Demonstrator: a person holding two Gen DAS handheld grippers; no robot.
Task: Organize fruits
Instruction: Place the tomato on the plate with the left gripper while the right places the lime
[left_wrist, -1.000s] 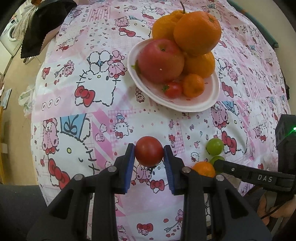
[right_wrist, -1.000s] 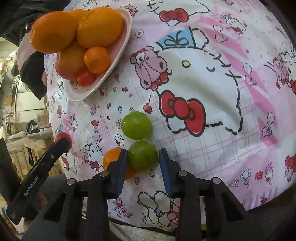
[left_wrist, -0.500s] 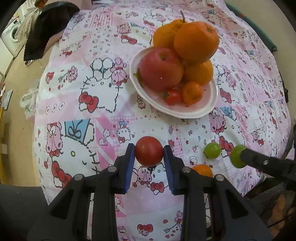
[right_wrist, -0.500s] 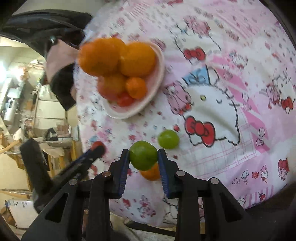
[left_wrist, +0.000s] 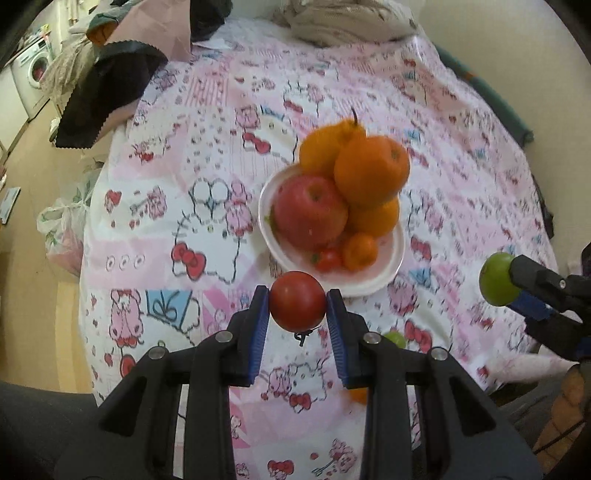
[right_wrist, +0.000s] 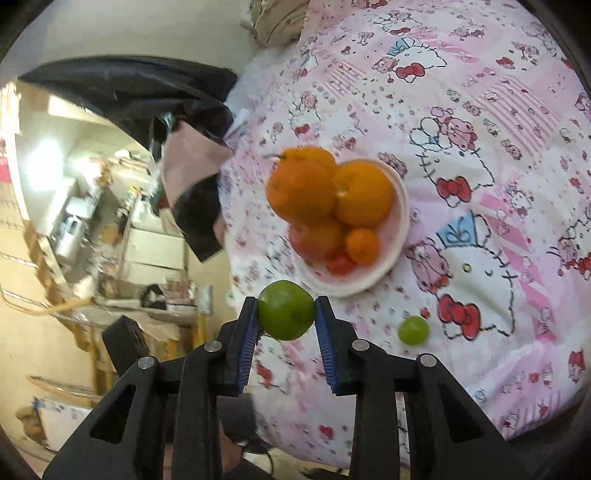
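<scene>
Right now my left gripper (left_wrist: 297, 302) is clamped on a red tomato (left_wrist: 297, 301), both blue pads pressed to its sides, the fruit held clear above the bedsheet (left_wrist: 177, 206). My right gripper (right_wrist: 286, 310) is clenched on a green fruit (right_wrist: 286, 309), round, maybe a lime; kind not certain. From the left camera that same green fruit shows off to the right, at the tips of the right tool.

Just below and right of the right gripper, a second, smaller green fruit (right_wrist: 413, 330) lies on the sheet. Behind the left gripper's right finger, a sliver of a small orange fruit (left_wrist: 359, 394) on the sheet, mostly hidden.

Beyond both grippers, straight ahead: white plate (left_wrist: 384, 273) heaped with a red apple (left_wrist: 310, 210), three big oranges (left_wrist: 371, 170), a small mandarin (left_wrist: 359, 251) and a small tomato (left_wrist: 328, 259) at the near rim.

Farthest, at the bed's left edge: dark clothing (left_wrist: 103, 92).
</scene>
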